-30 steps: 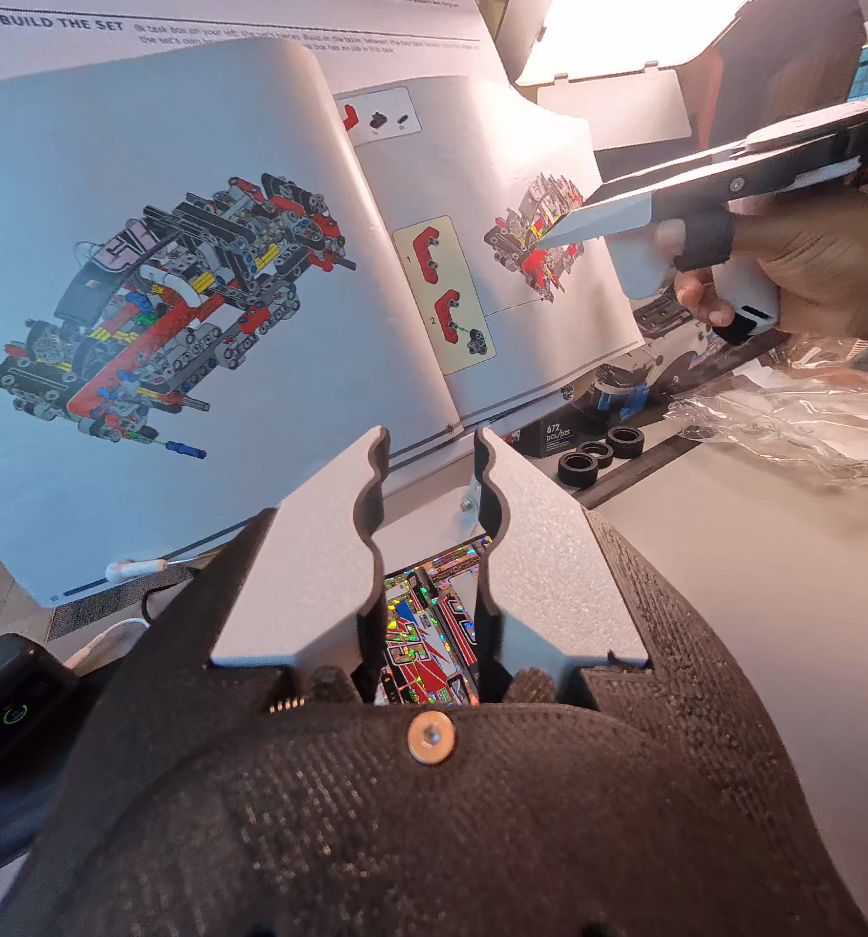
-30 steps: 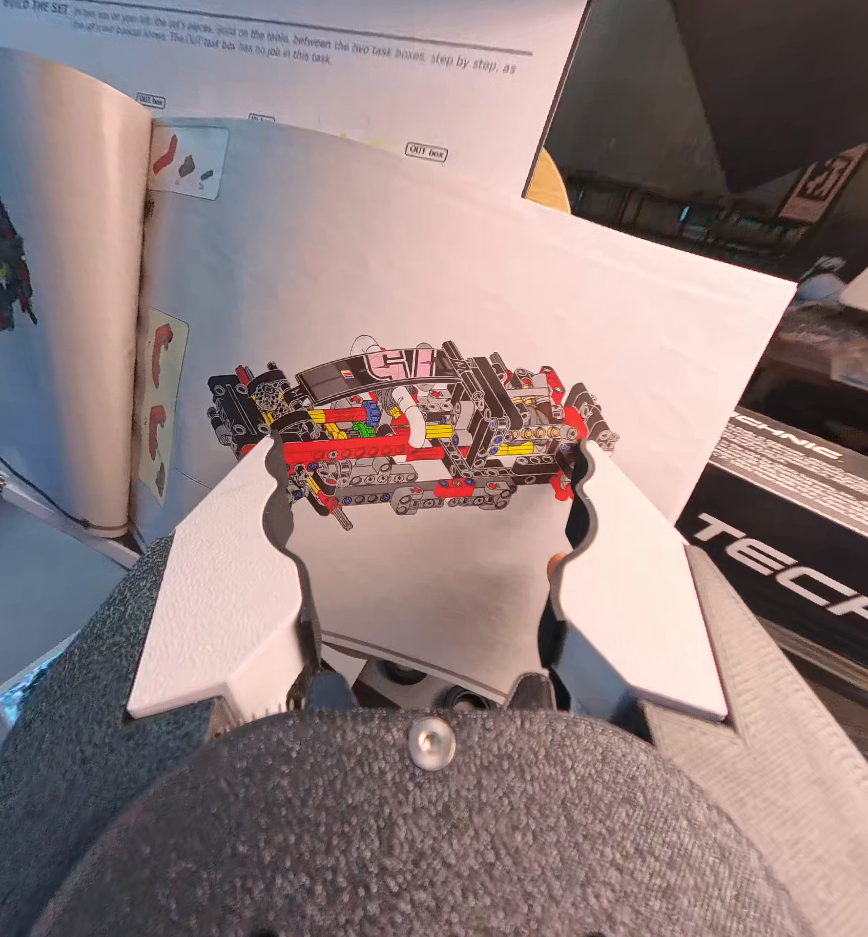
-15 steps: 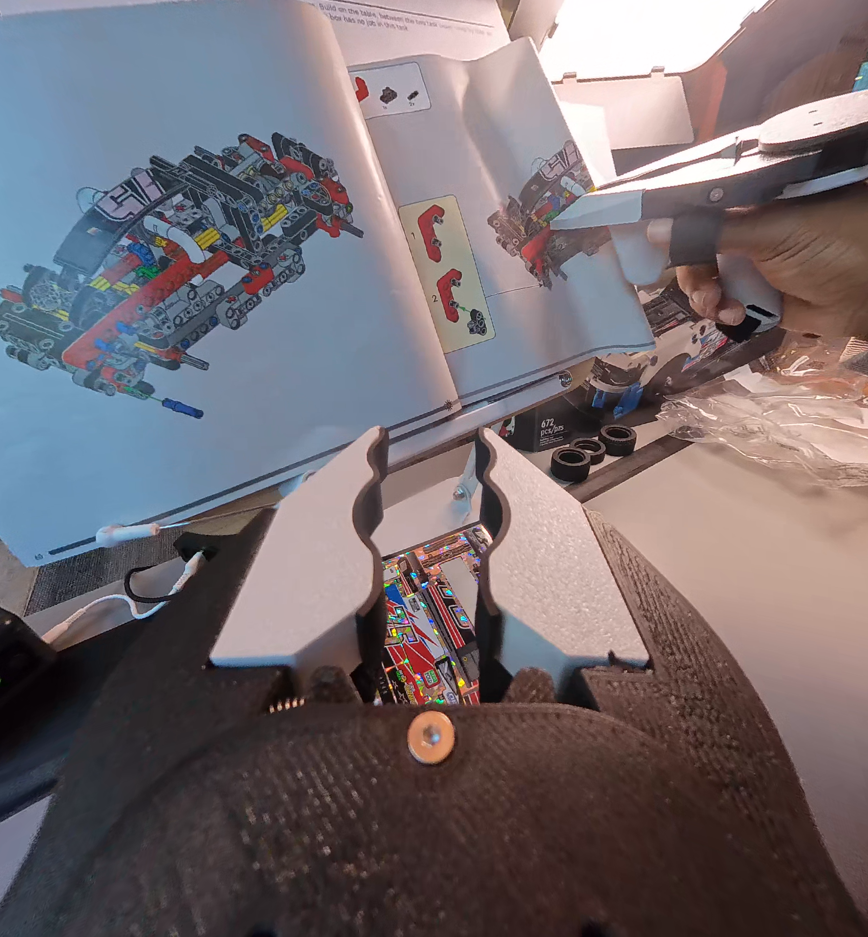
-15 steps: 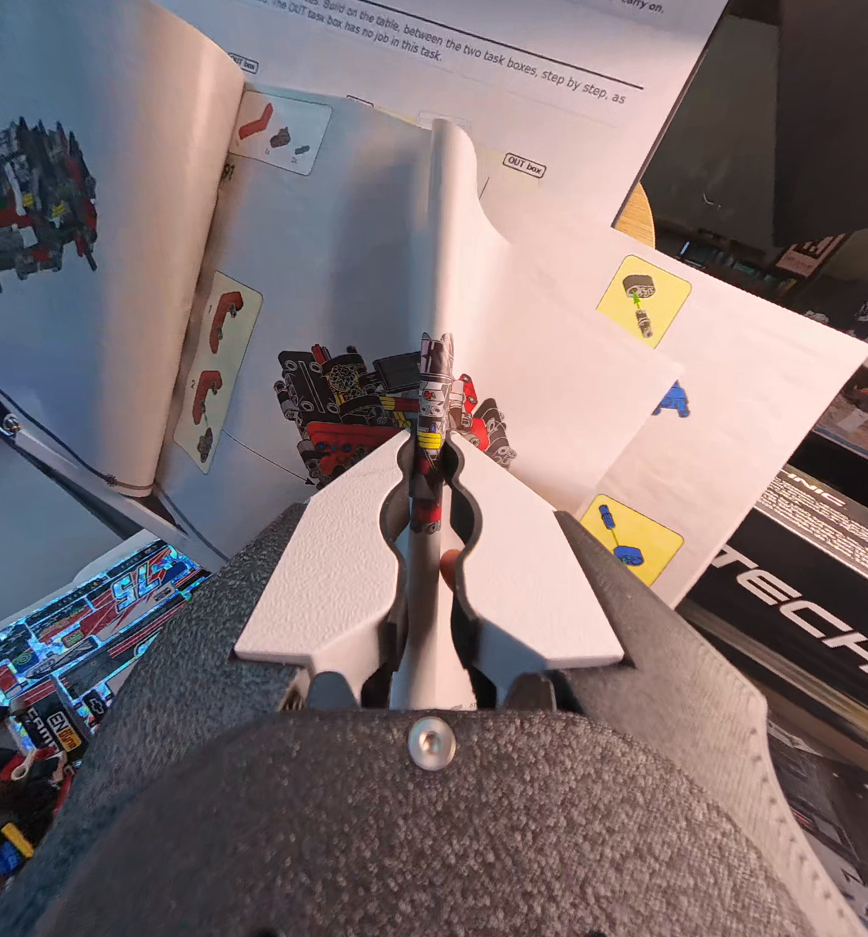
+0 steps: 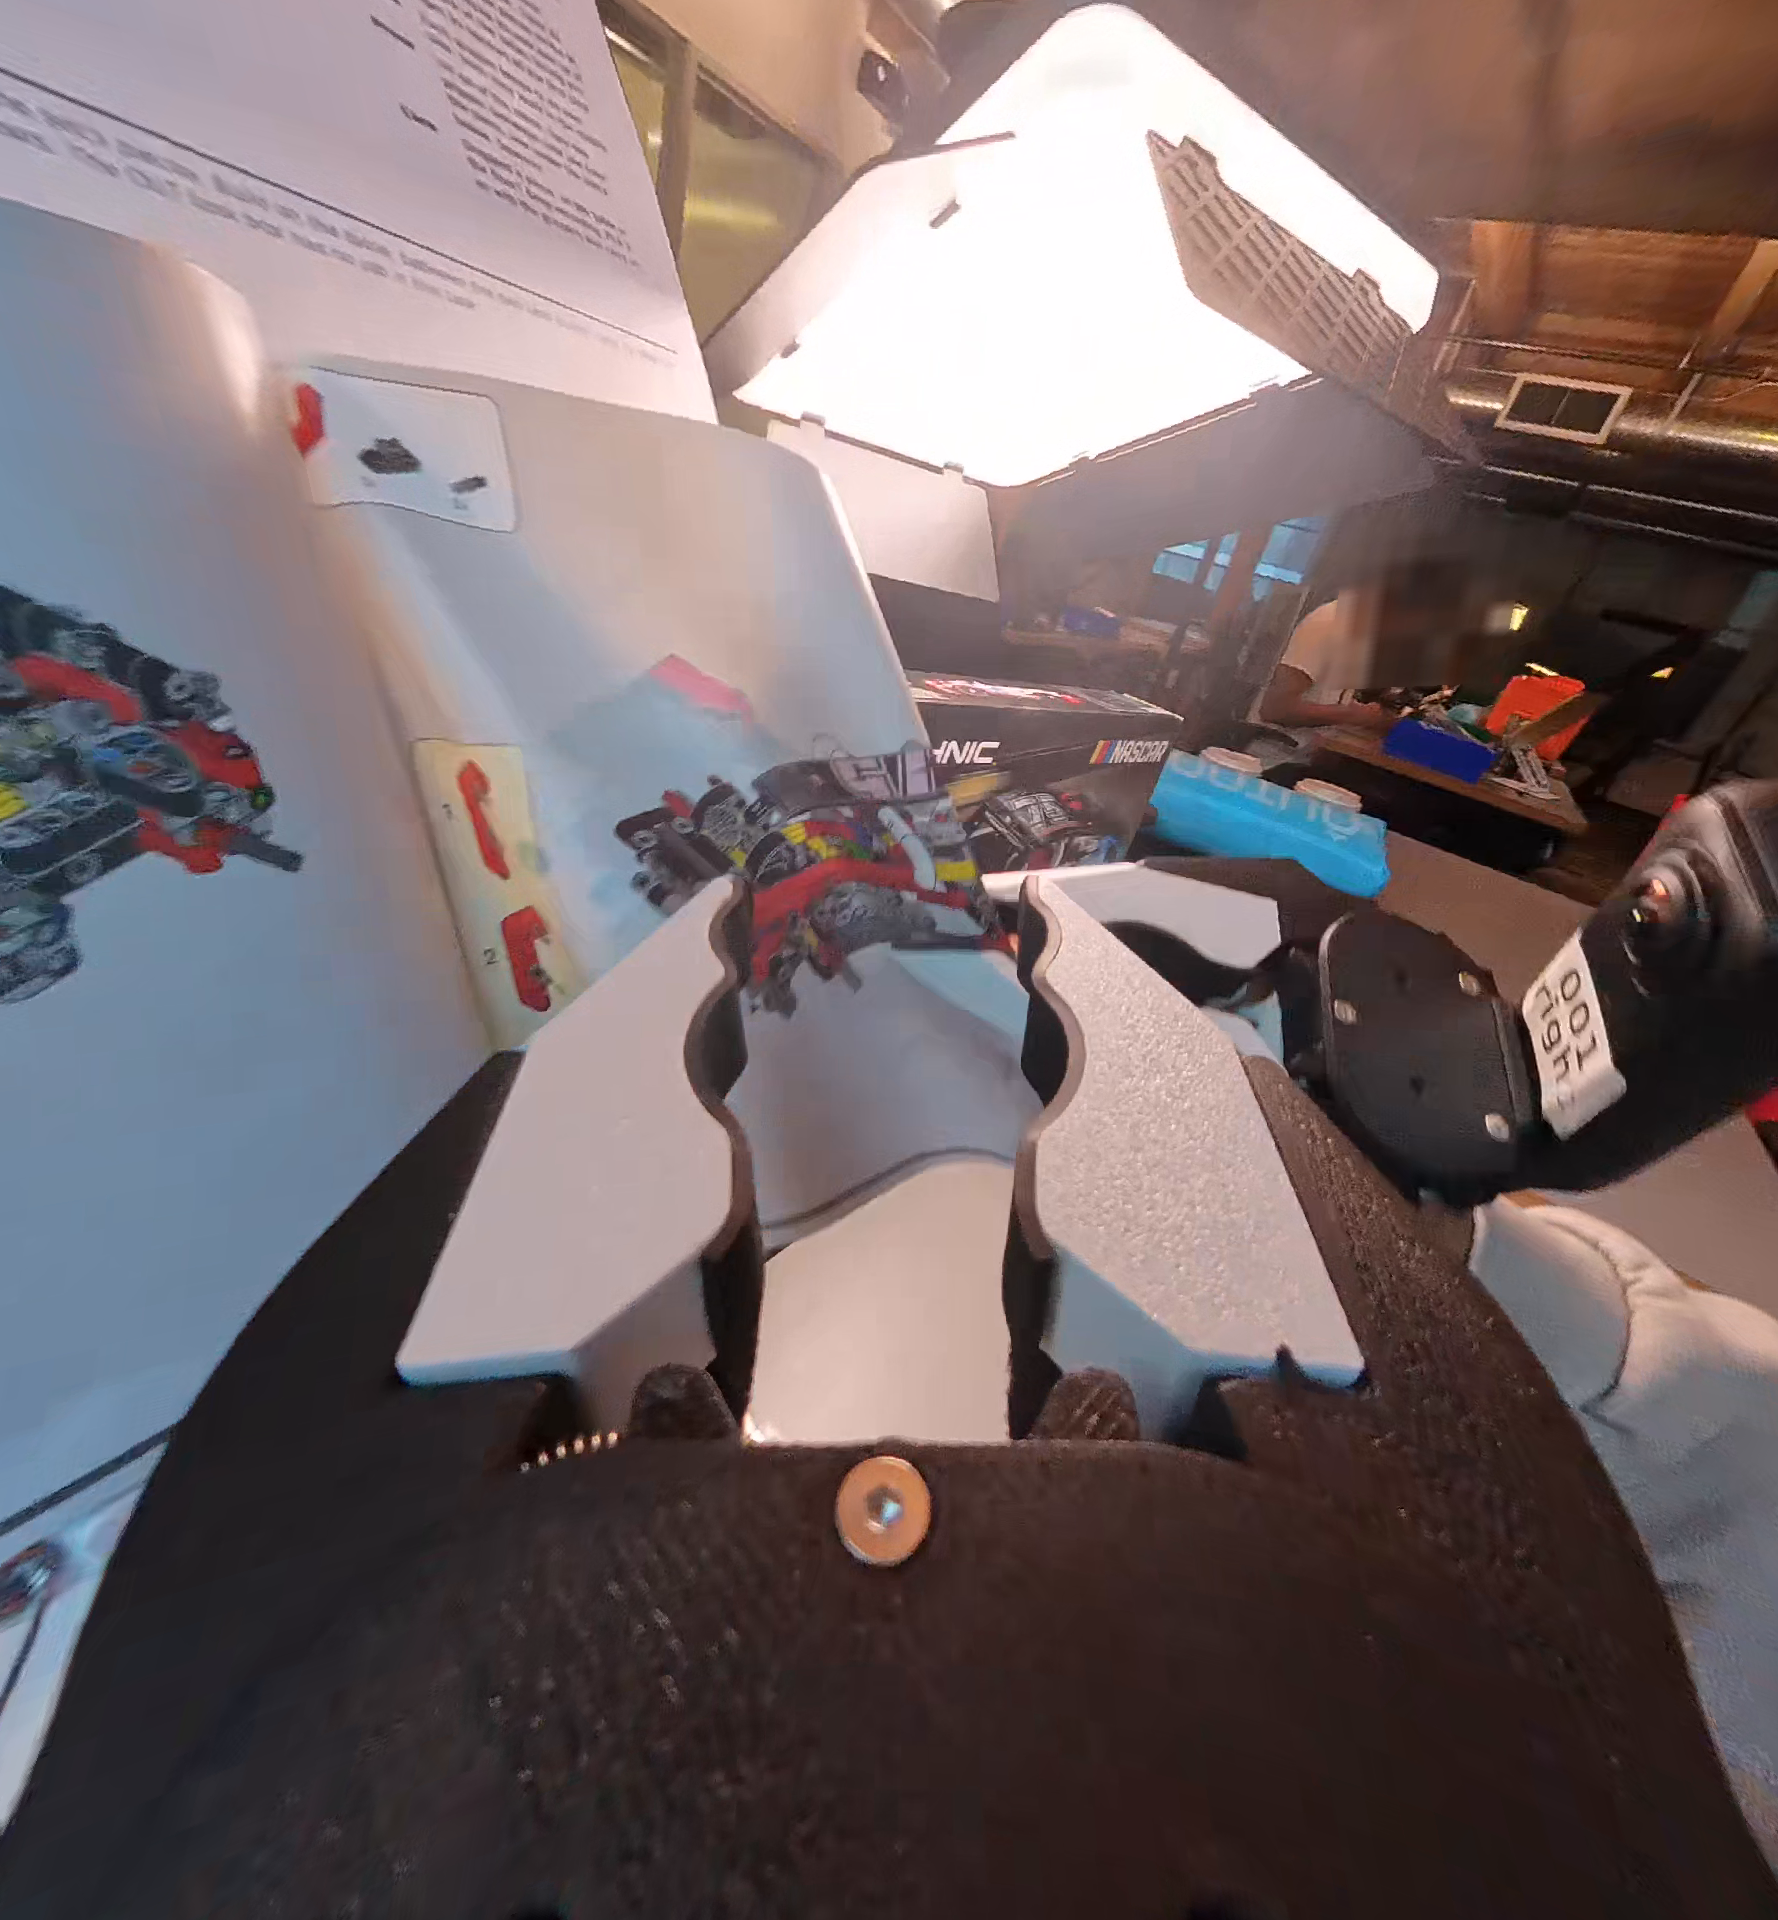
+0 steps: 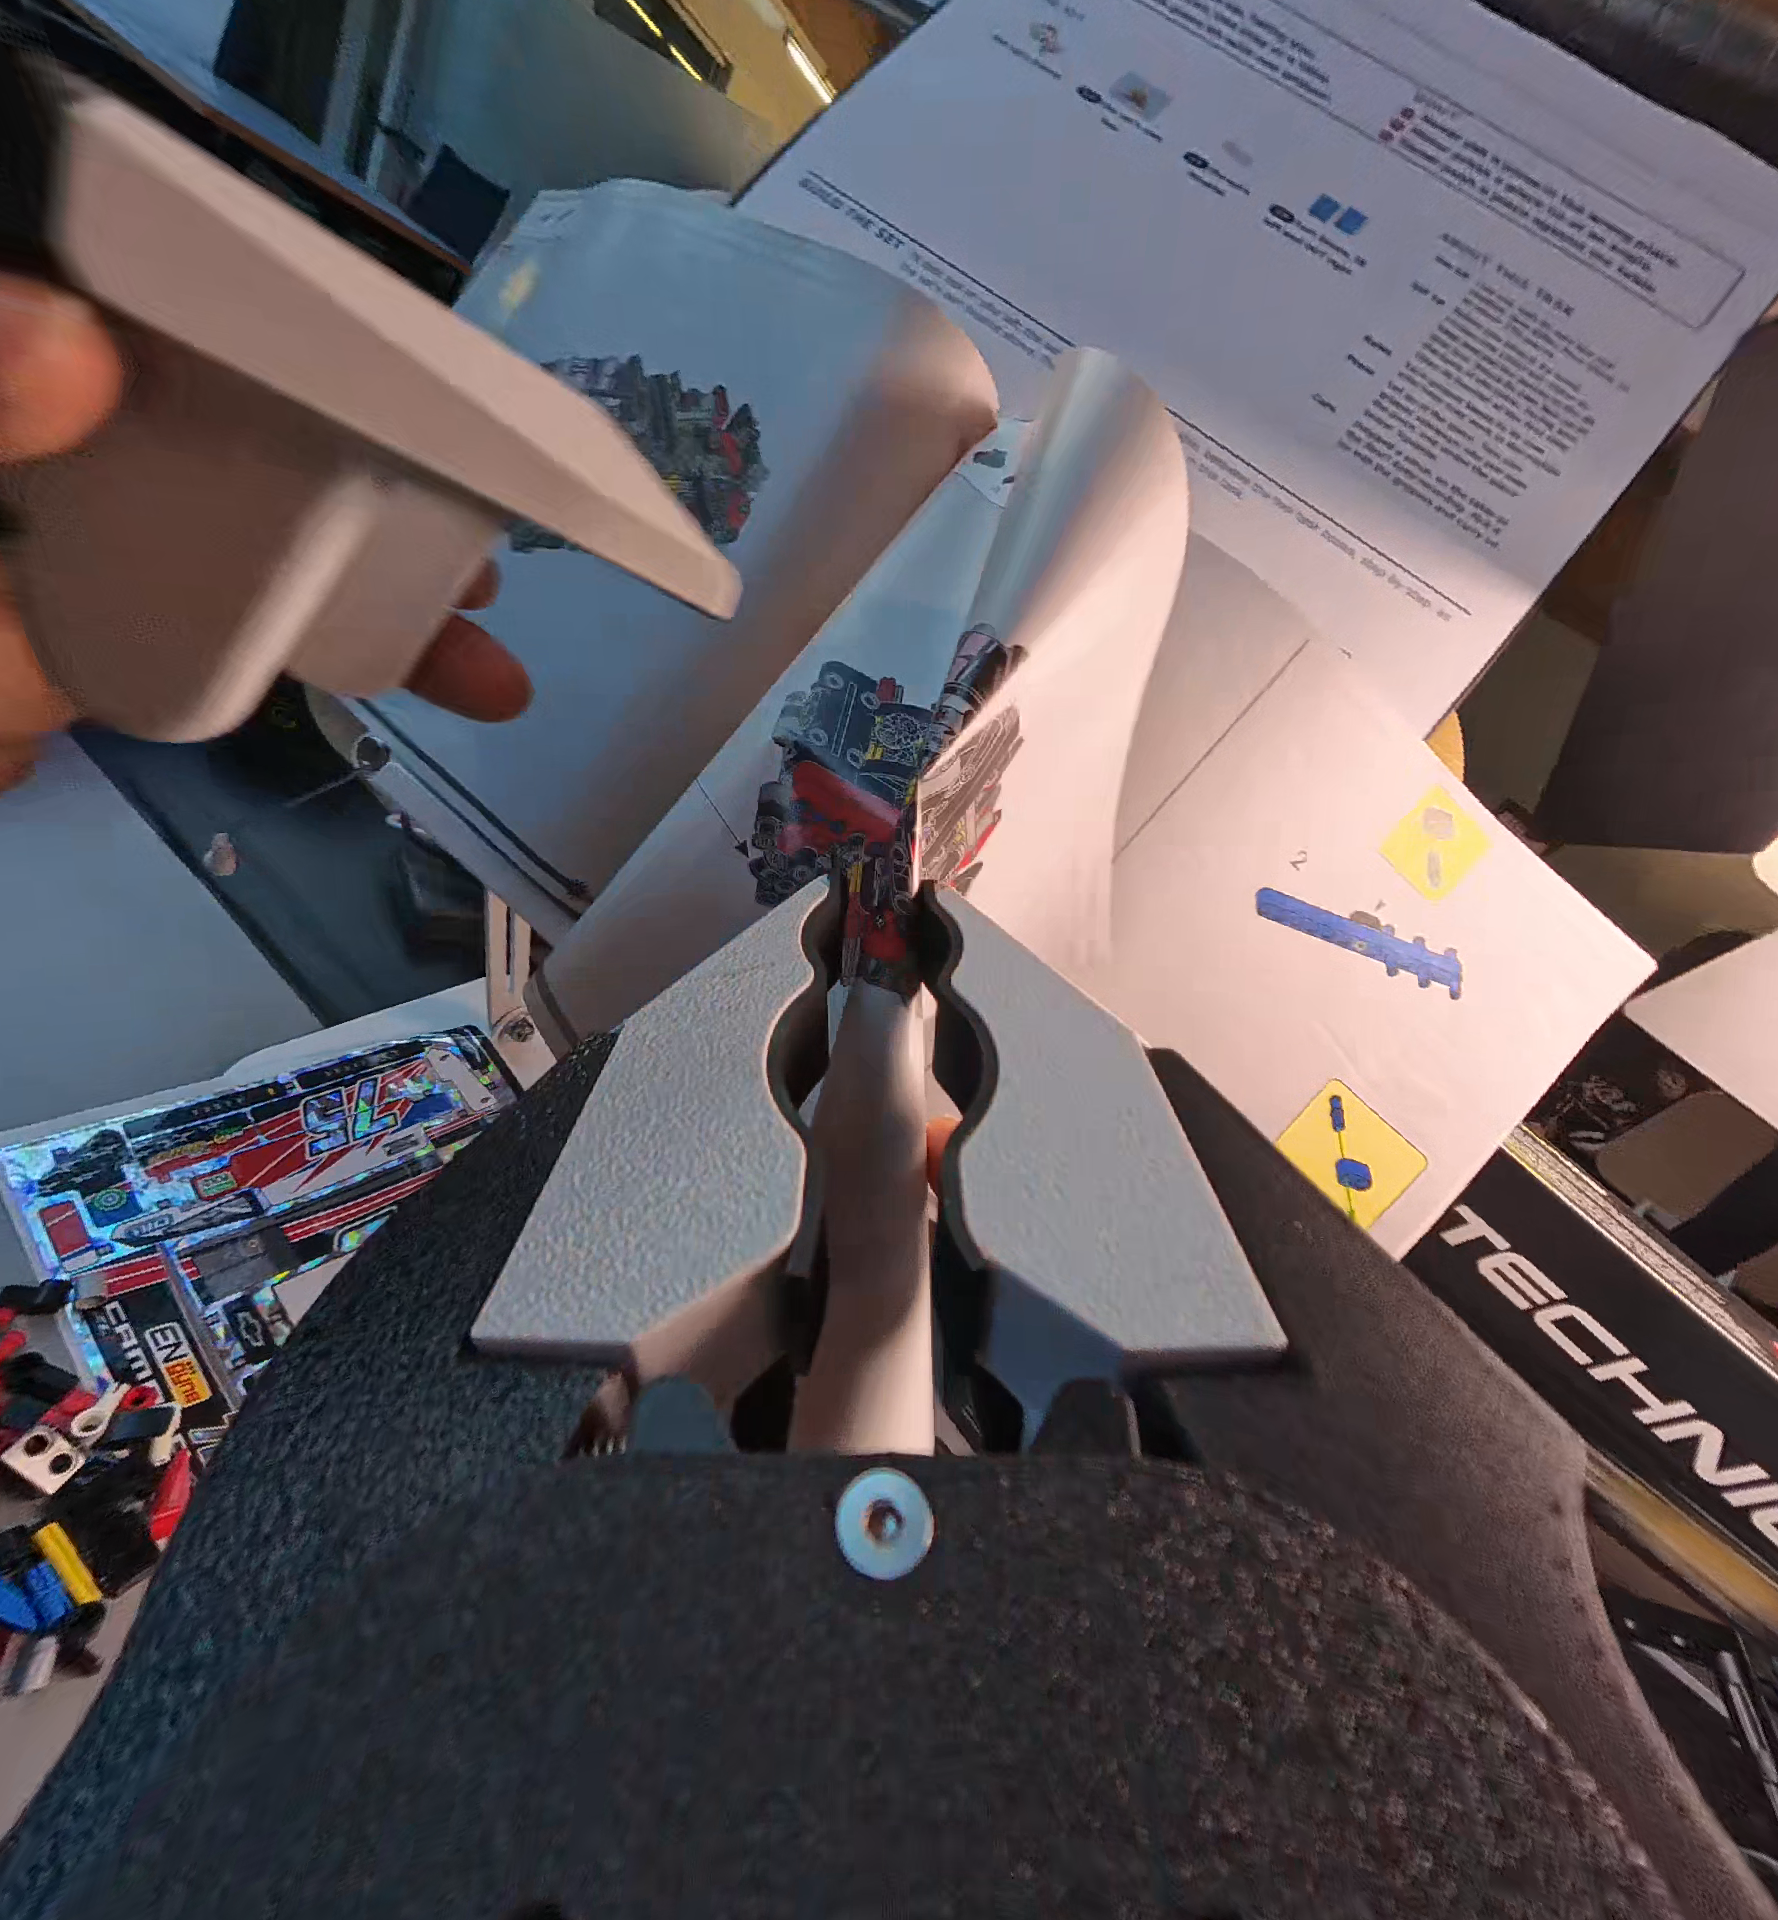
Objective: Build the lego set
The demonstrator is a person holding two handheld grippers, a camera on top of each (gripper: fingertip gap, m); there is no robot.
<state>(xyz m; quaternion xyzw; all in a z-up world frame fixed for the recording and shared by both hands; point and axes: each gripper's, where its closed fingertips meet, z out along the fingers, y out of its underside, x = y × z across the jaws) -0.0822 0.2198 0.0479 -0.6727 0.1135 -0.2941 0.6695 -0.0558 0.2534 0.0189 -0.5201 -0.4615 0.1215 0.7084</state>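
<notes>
Since a moment ago my right gripper is lifting the glossy white instruction-booklet page it is pinching — turning to the next step — while my left gripper, jaws parted and empty, is closing in; loose coloured plastic Lego pieces are waiting on the table.

Each hand-held gripper has pale grey wavy-edged fingers, a textured black body and one silver screw.
</notes>
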